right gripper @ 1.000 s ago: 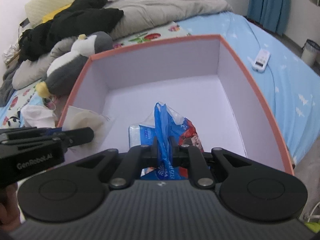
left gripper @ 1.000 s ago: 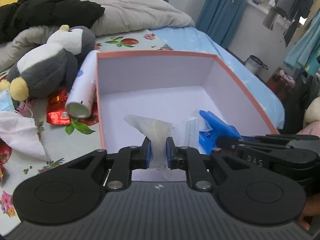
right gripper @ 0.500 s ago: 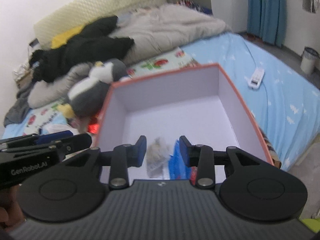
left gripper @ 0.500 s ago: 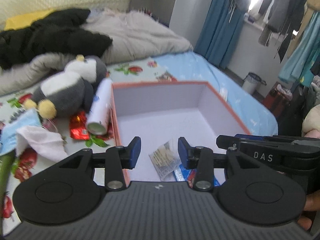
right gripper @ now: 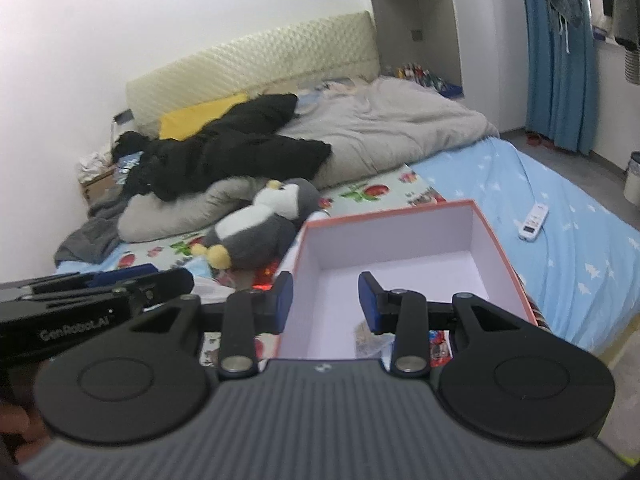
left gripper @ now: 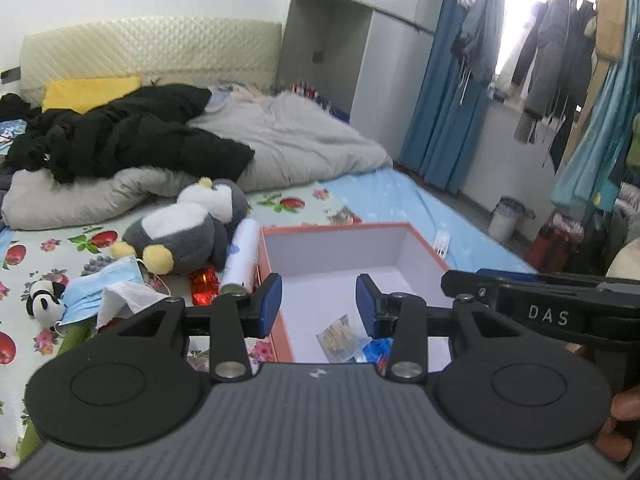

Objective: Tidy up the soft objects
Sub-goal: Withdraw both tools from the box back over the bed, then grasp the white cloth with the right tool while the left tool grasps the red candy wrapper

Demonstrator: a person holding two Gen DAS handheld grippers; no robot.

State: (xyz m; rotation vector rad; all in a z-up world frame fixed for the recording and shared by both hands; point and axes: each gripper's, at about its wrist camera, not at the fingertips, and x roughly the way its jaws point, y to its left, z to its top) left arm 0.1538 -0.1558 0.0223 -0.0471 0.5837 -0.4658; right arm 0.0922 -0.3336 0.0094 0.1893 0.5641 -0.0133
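Left wrist view, left tool [left gripper: 318, 298] parted and empty above the box [left gripper: 340, 254], clear packet [left gripper: 340, 338] and blue packet [left gripper: 374, 350] lying inside below it, right wrist view, right tool [right gripper: 325, 300] likewise parted, perhaps the same packets [right gripper: 370, 340] beneath.

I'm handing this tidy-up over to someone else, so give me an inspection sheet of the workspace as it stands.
Surface: bed with fruit-print sheet, light blue sheet on its right side.
Job's things: open pink-rimmed box on the bed; clear packet and blue packet lie inside. Penguin plush, face mask, white cloth and panda toy outside, left of the box.
Clutter: white spray can, red wrapper, remote.
Grippers: left gripper open, empty; right gripper open, empty.
Cables: nothing seen.
Surroundings: grey duvet, black garment, blue curtain, hanging clothes.
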